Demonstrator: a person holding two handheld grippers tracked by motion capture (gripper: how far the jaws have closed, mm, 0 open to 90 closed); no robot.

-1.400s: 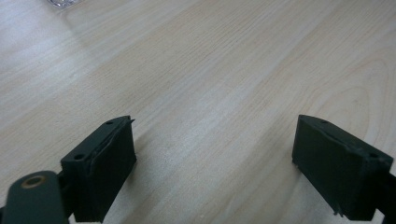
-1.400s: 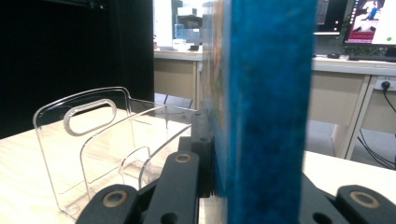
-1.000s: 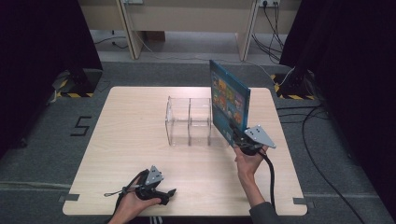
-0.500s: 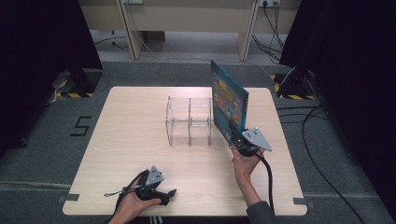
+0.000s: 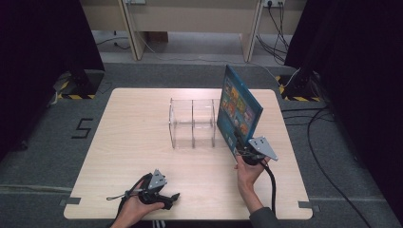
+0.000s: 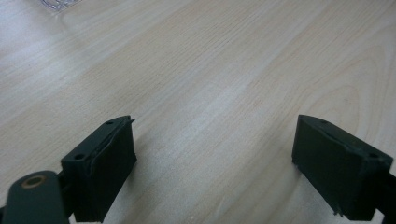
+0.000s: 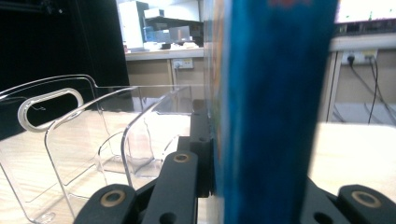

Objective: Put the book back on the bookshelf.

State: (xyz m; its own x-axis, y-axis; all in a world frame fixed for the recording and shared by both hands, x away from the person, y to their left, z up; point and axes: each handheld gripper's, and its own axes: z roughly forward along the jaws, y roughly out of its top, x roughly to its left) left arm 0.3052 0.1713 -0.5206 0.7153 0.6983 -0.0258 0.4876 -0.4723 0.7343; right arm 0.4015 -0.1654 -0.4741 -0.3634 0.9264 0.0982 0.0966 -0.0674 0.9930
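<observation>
Beside the clear rack [image 5: 192,123], the blue book [image 5: 238,111] is clamped upright by the right gripper [image 5: 243,151], not yet slotted; the left gripper [image 5: 167,199] is held open, empty.

Your book [image 5: 239,110] shows a bright blue cover with a patchwork of small orange, green and yellow pictures, its spine solid blue. The rack [image 5: 192,122] beside it is clear, see-through plastic. Your desk [image 5: 133,137] is pale wood grain; both grippers' jaws are black.
</observation>
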